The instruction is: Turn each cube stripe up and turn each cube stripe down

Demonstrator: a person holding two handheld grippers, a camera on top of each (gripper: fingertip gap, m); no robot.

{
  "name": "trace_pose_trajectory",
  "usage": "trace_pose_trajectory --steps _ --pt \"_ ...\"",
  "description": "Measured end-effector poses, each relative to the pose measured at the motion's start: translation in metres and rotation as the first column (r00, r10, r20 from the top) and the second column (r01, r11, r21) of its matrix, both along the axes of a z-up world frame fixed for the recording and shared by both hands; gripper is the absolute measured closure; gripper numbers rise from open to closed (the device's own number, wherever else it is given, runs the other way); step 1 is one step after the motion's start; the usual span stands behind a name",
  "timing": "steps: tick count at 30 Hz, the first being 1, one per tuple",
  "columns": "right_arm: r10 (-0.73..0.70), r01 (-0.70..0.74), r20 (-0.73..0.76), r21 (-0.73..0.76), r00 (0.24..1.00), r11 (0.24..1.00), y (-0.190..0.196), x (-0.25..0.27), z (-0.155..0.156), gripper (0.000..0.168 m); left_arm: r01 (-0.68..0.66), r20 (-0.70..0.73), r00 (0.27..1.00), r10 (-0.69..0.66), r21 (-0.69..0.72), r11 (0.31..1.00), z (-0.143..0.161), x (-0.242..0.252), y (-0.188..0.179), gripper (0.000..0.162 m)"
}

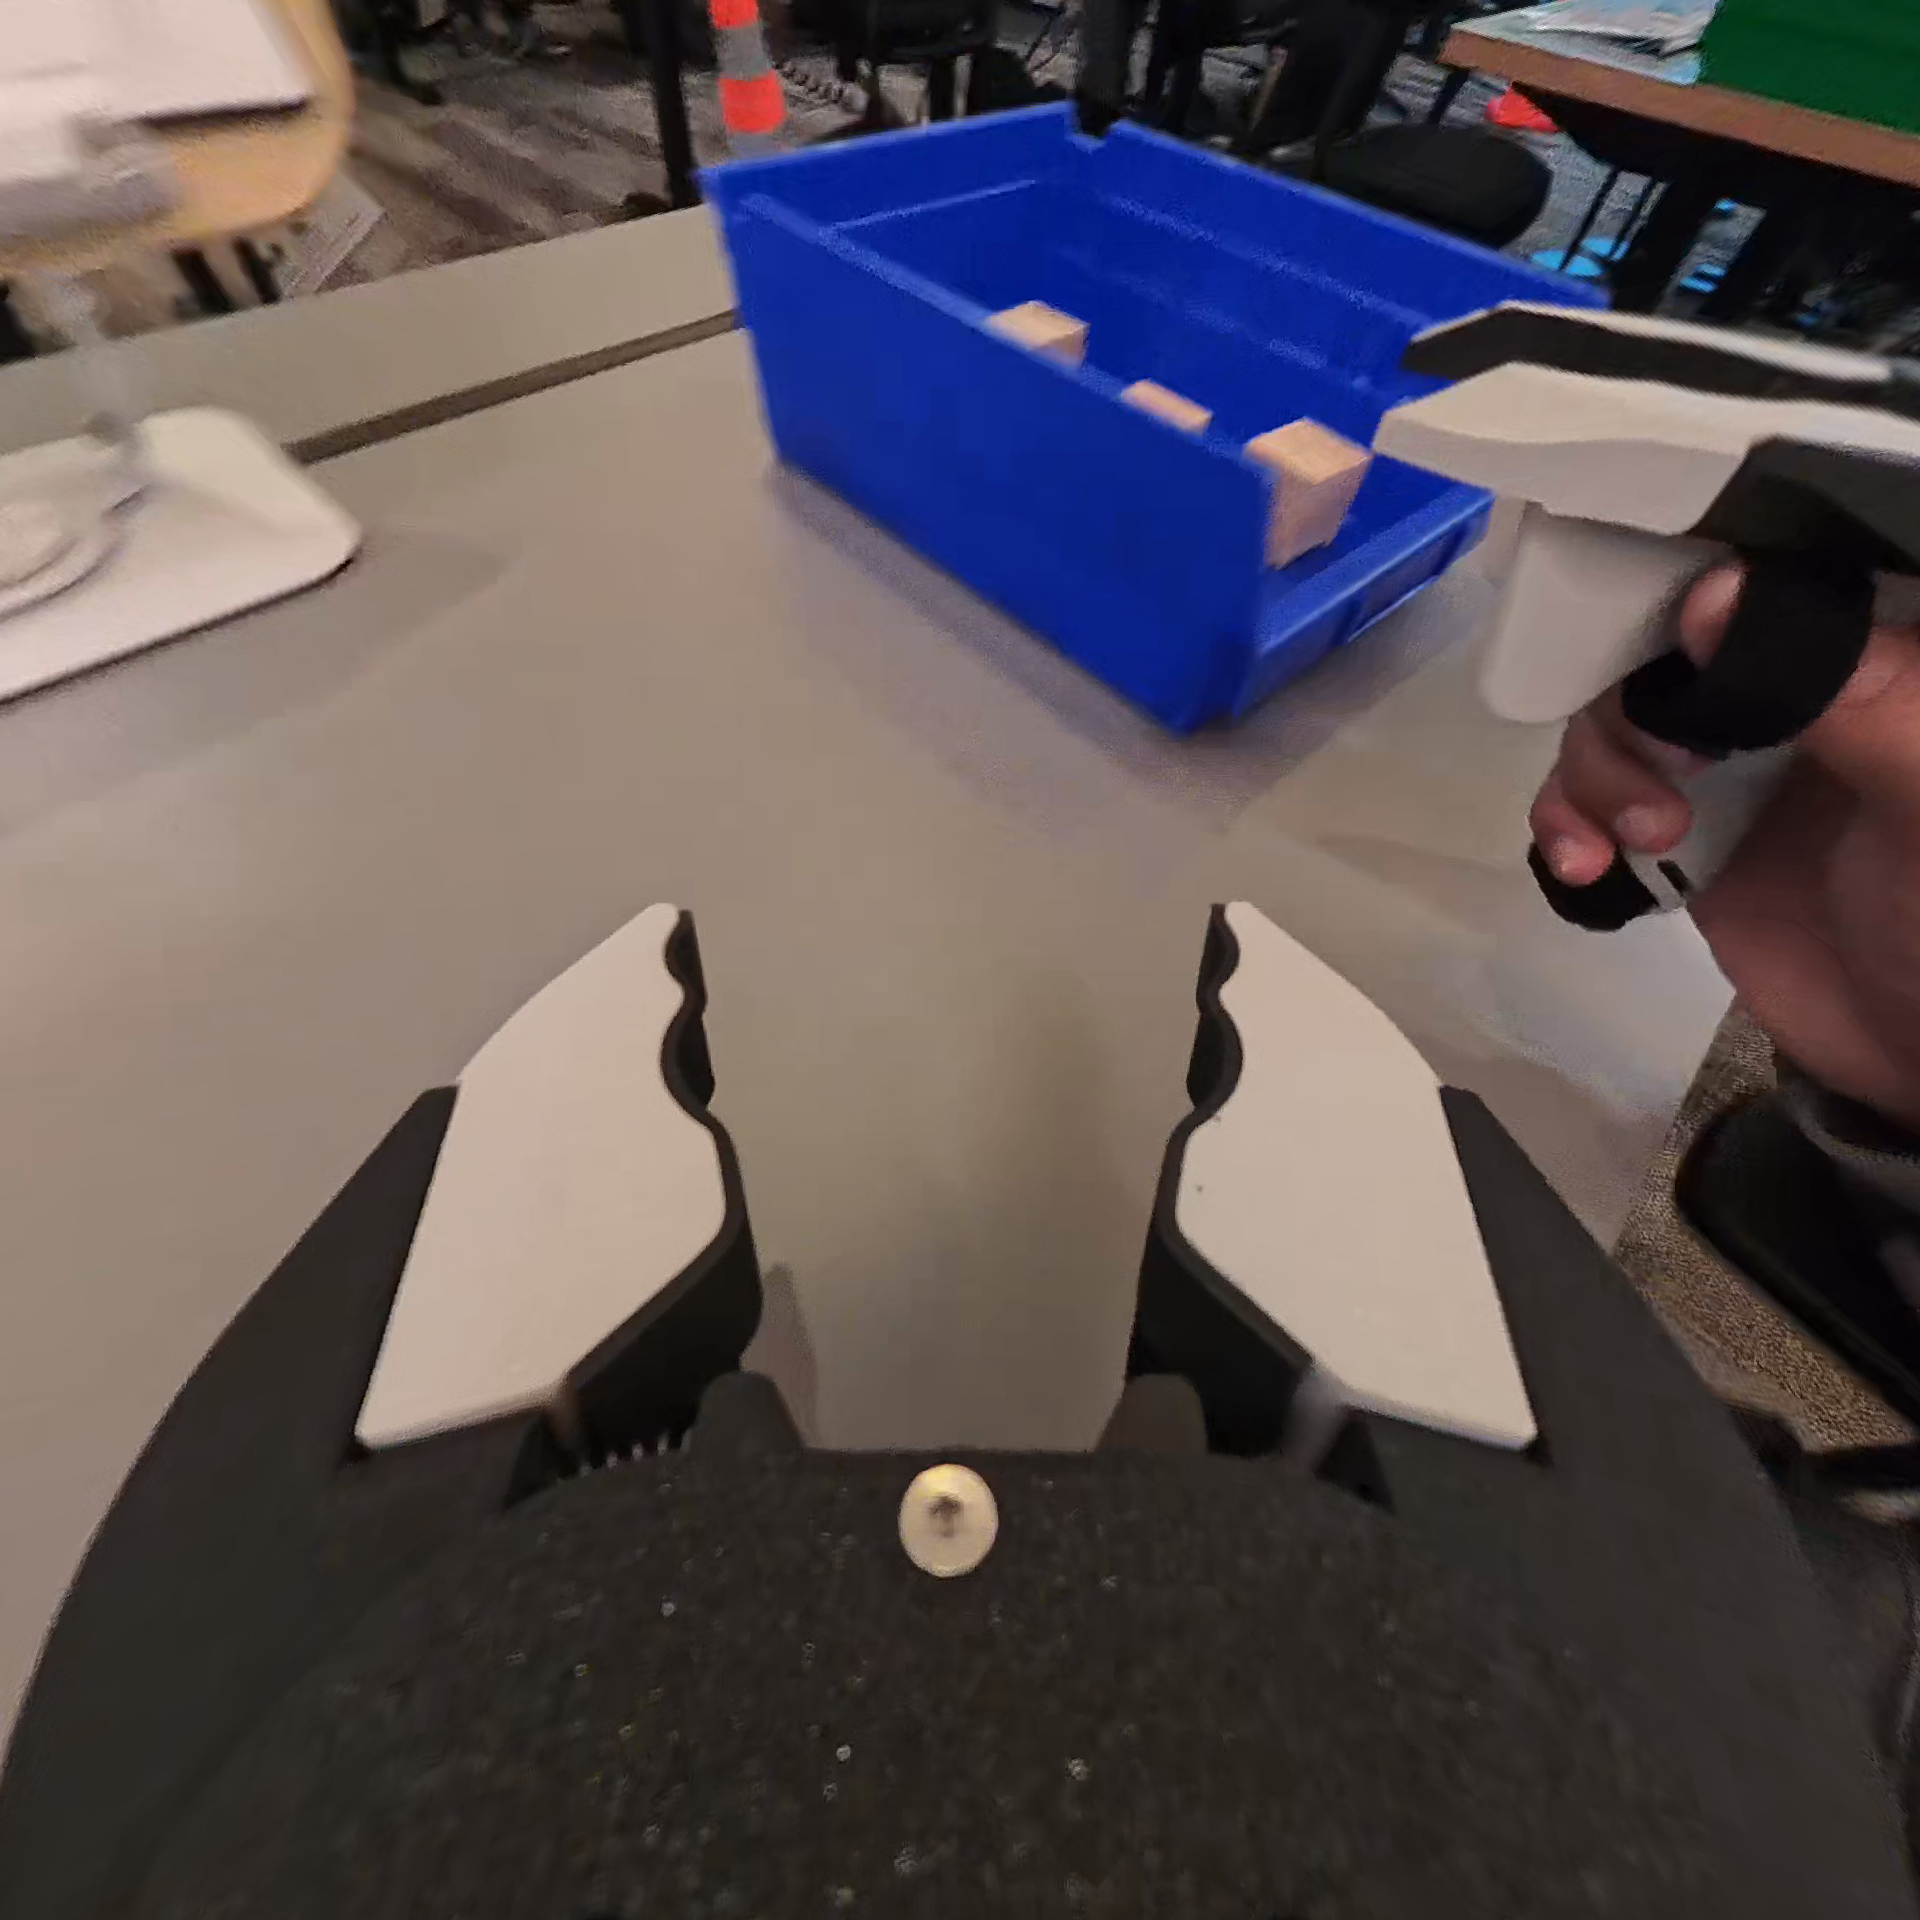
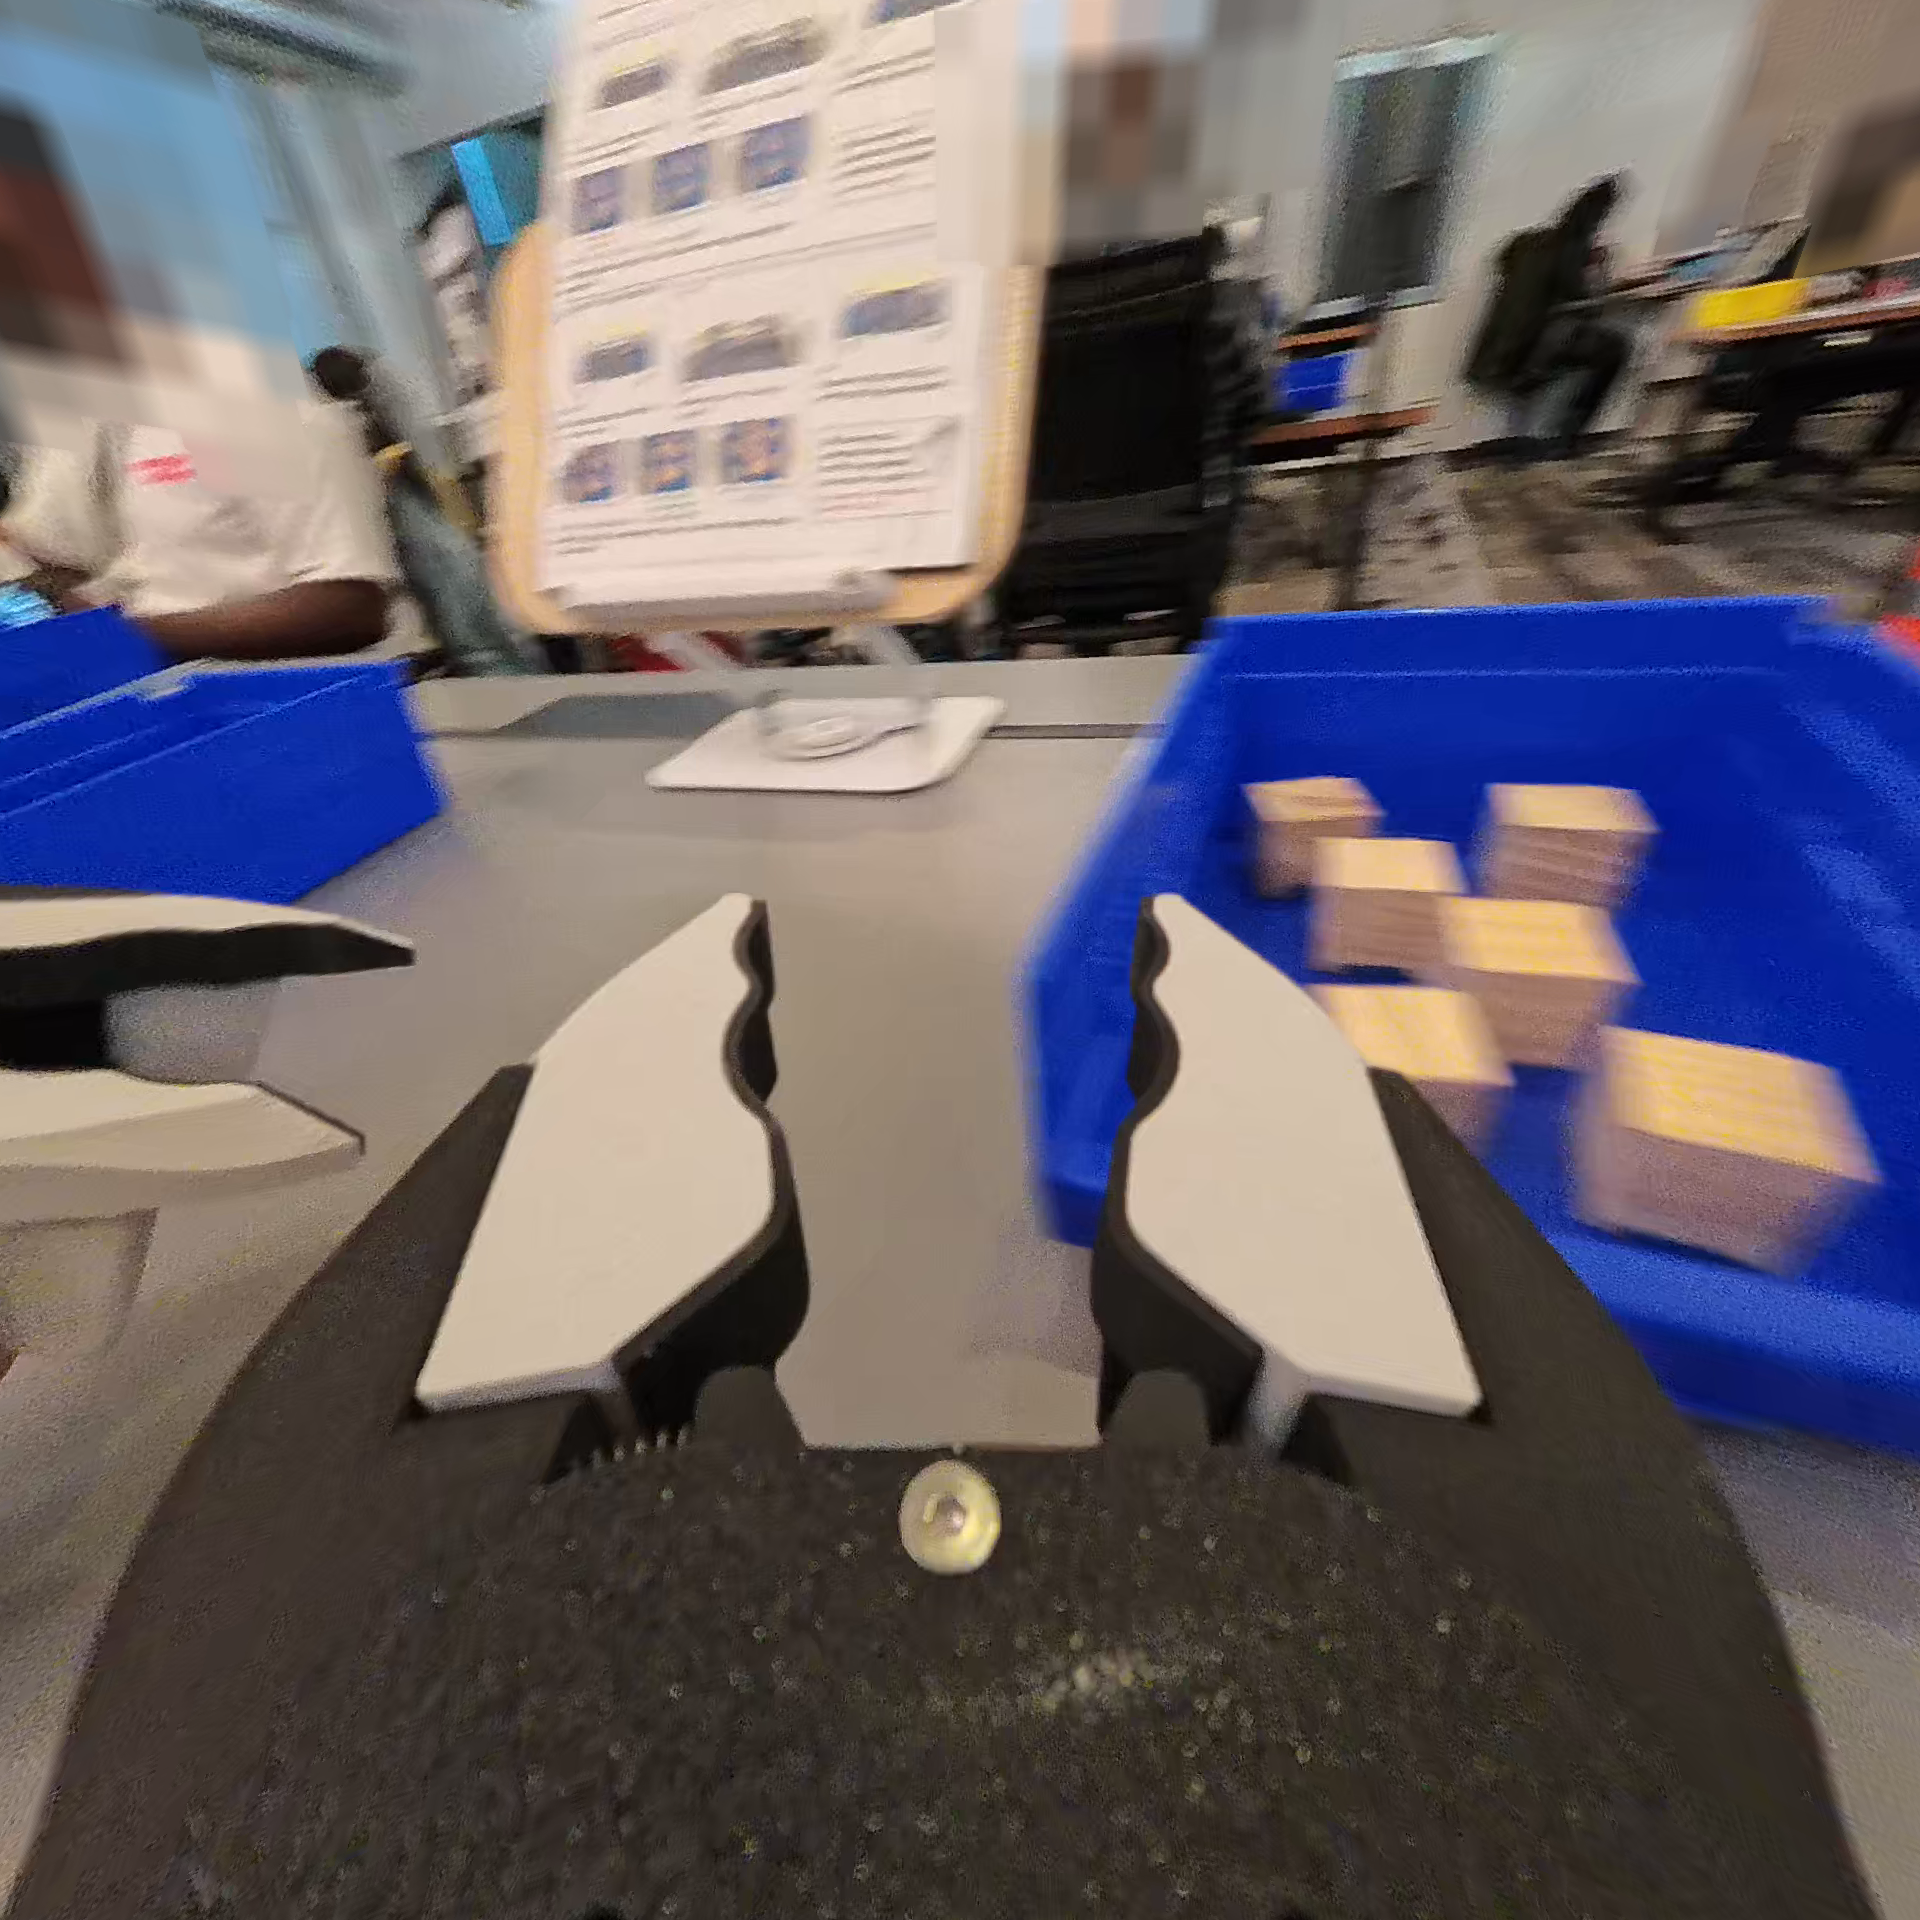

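Note:
Several wooden cubes point(image 2: 1730, 1132) lie in a blue bin point(image 2: 1507, 707) on the grey table, right of my right gripper point(image 2: 954, 904). Blur hides their stripes. The right gripper is open and empty, low over the table beside the bin's left wall. In the left wrist view the same bin point(image 1: 987, 499) stands ahead to the right, with three cubes point(image 1: 1309, 488) showing above its wall. My left gripper point(image 1: 951, 914) is open and empty over bare table. The right gripper point(image 1: 1397, 400) reaches in from the right at the bin's near corner. The left gripper point(image 2: 384, 1044) shows at the left edge.
A second blue bin point(image 2: 208, 779) stands at the far left. A white stand base point(image 2: 831, 743) with a poster board sits at the table's back; it also shows in the left wrist view point(image 1: 208, 540). The table's right edge point(image 1: 1683, 1039) is near the hand point(image 1: 1766, 831). People and chairs are beyond.

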State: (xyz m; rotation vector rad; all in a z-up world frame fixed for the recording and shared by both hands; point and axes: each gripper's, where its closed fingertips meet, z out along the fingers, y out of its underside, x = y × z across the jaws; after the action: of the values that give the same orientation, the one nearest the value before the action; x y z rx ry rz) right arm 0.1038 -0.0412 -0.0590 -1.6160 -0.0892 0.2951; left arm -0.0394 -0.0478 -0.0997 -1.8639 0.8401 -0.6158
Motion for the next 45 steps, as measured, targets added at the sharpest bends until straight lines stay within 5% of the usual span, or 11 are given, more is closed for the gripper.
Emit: trace_pose_trajectory --steps 5,9,11,13,16,23,27,29,30,39,45 --pt "-0.288 0.294 0.082 -0.071 0.954 0.953 -0.021 0.128 -0.017 0.1 -0.023 0.0 1.0 0.023 -0.025 0.999 0.0 0.125 0.023 0.065" --pt "-0.377 0.413 0.204 -0.181 0.904 0.892 -0.025 0.181 -0.049 0.1 -0.138 -0.022 0.99 0.137 -0.036 0.99 -0.014 0.169 0.049 0.072" --pt "-0.369 0.405 0.185 -0.232 0.911 0.884 -0.021 0.186 -0.061 0.099 -0.163 -0.049 0.986 0.158 -0.102 0.981 -0.029 0.178 0.055 0.082" --pt "-0.348 0.385 0.176 -0.266 0.921 0.884 -0.017 0.183 -0.066 0.1 -0.169 -0.081 0.984 0.159 -0.147 0.975 -0.04 0.175 0.06 0.128" --pt "-0.3 0.324 0.126 -0.273 0.946 0.906 -0.009 0.166 -0.066 0.117 -0.226 -0.031 0.974 0.224 -0.137 0.964 -0.037 0.154 0.073 0.142" --pt "-0.253 0.289 0.146 -0.334 0.956 0.897 0.004 0.141 -0.076 0.116 -0.263 -0.049 0.965 0.258 -0.154 0.952 -0.036 0.114 0.073 0.152" --pt "-0.246 0.26 0.085 -0.362 0.965 0.895 0.0 0.116 -0.076 0.134 -0.285 -0.126 0.953 0.276 -0.064 0.956 -0.034 0.093 0.057 0.154" --pt "-0.299 0.303 0.071 -0.378 0.952 0.875 -0.012 0.112 -0.07 0.162 -0.293 -0.154 0.945 0.29 -0.001 0.956 -0.029 0.074 0.048 0.157" --pt "-0.284 0.289 0.07 -0.367 0.956 0.884 -0.016 0.104 -0.065 0.163 -0.274 -0.137 0.952 0.273 0.007 0.962 -0.024 0.066 0.04 0.155" --pt "-0.064 0.065 0.015 -0.236 0.998 0.97 -0.022 -0.07 -0.025 0.162 -0.457 -0.109 0.876 0.469 0.12 0.881 0.014 -0.115 -0.005 0.154" --pt "0.057 -0.047 0.026 -0.286 0.998 0.957 0.001 -0.172 -0.039 0.164 -0.603 -0.126 0.779 0.615 0.122 0.789 0.004 -0.215 -0.013 0.155"
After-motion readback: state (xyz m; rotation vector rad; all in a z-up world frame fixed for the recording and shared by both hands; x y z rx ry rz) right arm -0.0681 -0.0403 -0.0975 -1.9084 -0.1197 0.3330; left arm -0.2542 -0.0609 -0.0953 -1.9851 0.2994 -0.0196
